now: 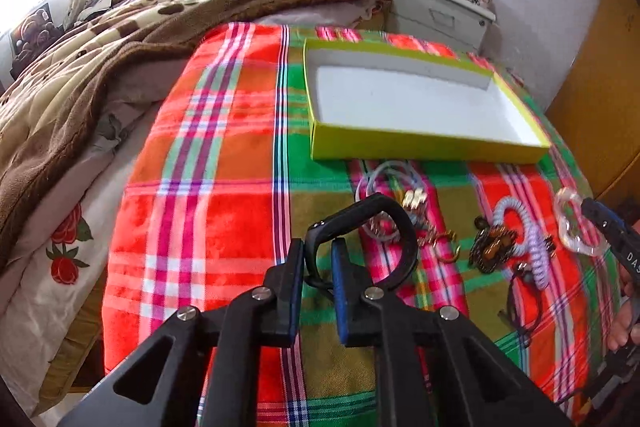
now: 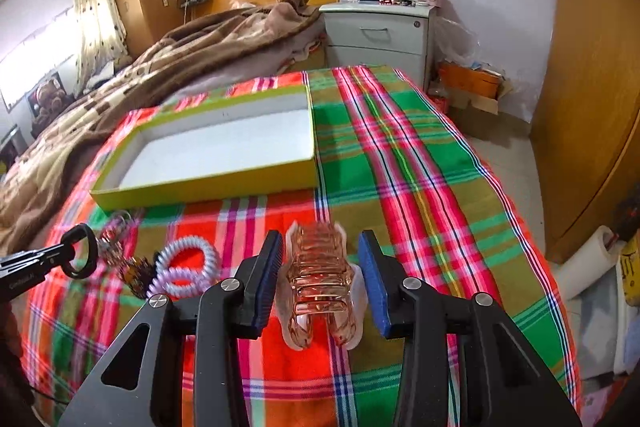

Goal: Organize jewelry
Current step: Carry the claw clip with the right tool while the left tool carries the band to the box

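the left claw had its jaws drawn in narrow around a black ring-shaped band, one thin side of the band sitting between the blue pads; whether the pads pressed on it could not be told. the band stood lifted above the plaid cloth on the bed. behind it on the cloth lay a small tangle of jewelry: clear bangles, gold pieces, a dark brown ornament and a lilac coil hair tie, all close together in a row.

the right claw stood wide, with a pink translucent hair claw clip between its pads; the clip's sides did not clearly touch either pad, so a grip could not be told. the clip was low over the cloth, near its front edge.

an open shallow box, yellow-green outside and white inside, sat farther back on the cloth. a brown blanket lay heaped on the bed to the left.
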Demonstrator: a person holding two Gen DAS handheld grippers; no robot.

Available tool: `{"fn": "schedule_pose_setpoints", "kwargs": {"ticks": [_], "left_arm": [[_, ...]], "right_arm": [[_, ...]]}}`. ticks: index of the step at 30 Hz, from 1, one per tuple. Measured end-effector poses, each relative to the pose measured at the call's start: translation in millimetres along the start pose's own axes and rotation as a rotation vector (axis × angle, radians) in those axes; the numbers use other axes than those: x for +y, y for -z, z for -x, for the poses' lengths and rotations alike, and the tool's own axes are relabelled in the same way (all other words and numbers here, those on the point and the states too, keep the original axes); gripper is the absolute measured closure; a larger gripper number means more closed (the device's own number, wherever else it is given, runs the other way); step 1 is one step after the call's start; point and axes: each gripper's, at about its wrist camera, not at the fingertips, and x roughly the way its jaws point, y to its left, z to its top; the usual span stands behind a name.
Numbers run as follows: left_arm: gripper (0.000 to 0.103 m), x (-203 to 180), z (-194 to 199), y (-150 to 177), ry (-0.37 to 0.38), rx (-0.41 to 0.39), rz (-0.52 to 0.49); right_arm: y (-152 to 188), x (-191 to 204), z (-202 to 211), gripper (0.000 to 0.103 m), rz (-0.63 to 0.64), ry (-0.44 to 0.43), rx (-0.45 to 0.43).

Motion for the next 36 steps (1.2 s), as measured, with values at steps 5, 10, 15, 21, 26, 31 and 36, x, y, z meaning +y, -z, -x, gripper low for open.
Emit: {"fn": "schedule_pose_setpoints", "kwargs": {"ticks": [5,10,15,21,26,31,36], "left_arm": [[0.089,1.5,9.5,-11.2,0.018,-0.029,0.004],[0.089,3.4,15.9,-24.1,0.019,-0.053,0.004],[0.089,2.0,20.8,-38.6,0.031,-0.081,0.002],[0.089,-2.7,13.9,-58.6,0.049,-0.084,-0.003],[0.089,-8.4,2.9,-76.1,0.047,-0.087,-0.016],[0.089,-10.1,-14.9,-95.4,0.052,-0.076,-0.006],[0.089,-8.6,-38.4,-112.7,0.062,-0.049,0.016]], "right_arm": [[-11.1,3.7,2.9,0.063,-0.008,-0.023,-0.023],[-27.1,4.6,6.1,0.063,-0.016,-0.048,-0.053],[-41.2,7.0,4.7,0.063,-0.016,-0.068,-0.072],[-62.8,14.2,-5.0,0.063,0.004,-0.079,-0.09],[-83.6,20.6,-20.7,0.063,0.027,-0.082,-0.104],[-99.5,24.2,-45.4,0.063,0.048,-0.084,-0.084],[-112.8,27.9,-70.7,0.063,0.052,-0.096,-0.068]]}}
